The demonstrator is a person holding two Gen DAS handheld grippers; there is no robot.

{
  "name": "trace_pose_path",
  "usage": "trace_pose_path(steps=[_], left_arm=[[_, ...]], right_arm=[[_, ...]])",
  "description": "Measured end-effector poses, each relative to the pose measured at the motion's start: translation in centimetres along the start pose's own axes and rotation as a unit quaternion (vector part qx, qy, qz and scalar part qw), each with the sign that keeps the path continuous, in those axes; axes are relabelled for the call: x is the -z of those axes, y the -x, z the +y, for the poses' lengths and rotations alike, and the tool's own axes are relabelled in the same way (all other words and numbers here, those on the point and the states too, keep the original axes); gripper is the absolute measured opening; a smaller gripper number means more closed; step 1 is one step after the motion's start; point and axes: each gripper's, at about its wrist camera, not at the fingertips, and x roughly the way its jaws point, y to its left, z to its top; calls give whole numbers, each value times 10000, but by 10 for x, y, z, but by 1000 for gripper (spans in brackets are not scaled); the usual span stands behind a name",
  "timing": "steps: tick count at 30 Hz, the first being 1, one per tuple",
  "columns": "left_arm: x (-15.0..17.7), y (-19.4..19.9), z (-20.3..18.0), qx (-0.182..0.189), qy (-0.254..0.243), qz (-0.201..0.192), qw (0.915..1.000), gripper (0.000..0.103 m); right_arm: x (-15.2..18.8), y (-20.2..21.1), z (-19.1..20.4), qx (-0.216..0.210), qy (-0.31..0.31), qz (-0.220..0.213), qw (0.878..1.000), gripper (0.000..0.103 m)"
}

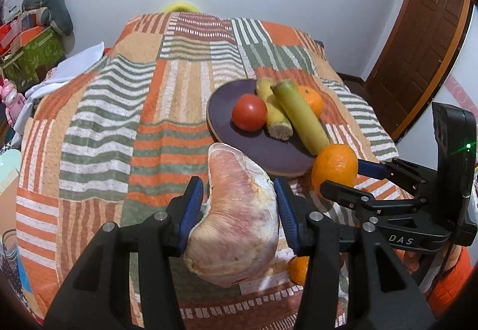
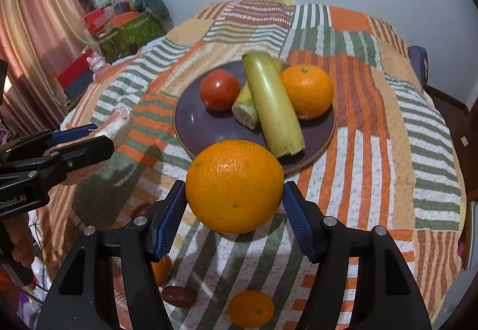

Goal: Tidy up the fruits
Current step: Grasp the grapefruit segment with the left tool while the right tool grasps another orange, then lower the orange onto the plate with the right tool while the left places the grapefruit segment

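A: What does the left gripper (image 1: 239, 210) hold?

B: Its jaws are clamped on a peeled pomelo wedge (image 1: 236, 219), up above the striped blanket (image 1: 119, 126).

A: And the right gripper (image 2: 234, 219)?

B: Clamped on an orange (image 2: 234, 186), just before the dark plate (image 2: 191, 120).

A: What's on the plate?

B: A tomato (image 2: 219, 89), two sugarcane pieces (image 2: 273, 102) and a tangerine (image 2: 307, 92). More small fruit (image 2: 251, 309) lies on the blanket nearby.
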Motion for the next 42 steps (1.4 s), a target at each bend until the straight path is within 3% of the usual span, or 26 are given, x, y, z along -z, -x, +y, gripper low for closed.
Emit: trace_pose_path(steps=[11, 12, 13, 14, 19, 23, 28, 31, 36, 42], left_arm=[[-31, -4, 2, 49, 42, -302, 9995, 47], [-35, -7, 2, 50, 40, -321, 9995, 40], [-39, -9, 1, 61, 21, -347, 9994, 24], [-42, -12, 1, 108, 8, -333, 9994, 21], [-54, -35, 4, 127, 40, -186, 9997, 21], [-44, -46, 12, 228, 134, 113, 9996, 22], [-25, -55, 22, -56, 103, 309, 9995, 46], [-17, -63, 30, -124, 171, 471, 9987, 54], [-4, -85, 35, 6, 158, 924, 9956, 54], [1, -95, 27, -183, -116, 834, 9963, 48]], right_arm=[[-29, -4, 6, 30, 156, -250, 9996, 62], [-32, -6, 6, 16, 172, -253, 9995, 62], [-34, -9, 7, 10, 193, -250, 9995, 62], [-36, -11, 8, 10, 215, -246, 9995, 62], [-39, -25, 9, 14, 278, -163, 9995, 62], [-36, -31, 9, -2, 301, -88, 9995, 62], [-35, -36, 10, -37, 335, -37, 9994, 62], [-37, -39, 12, -54, 354, -18, 9994, 62], [-37, -49, 12, -109, 315, 83, 9994, 62], [-38, -50, 10, -164, 322, 109, 9993, 63]])
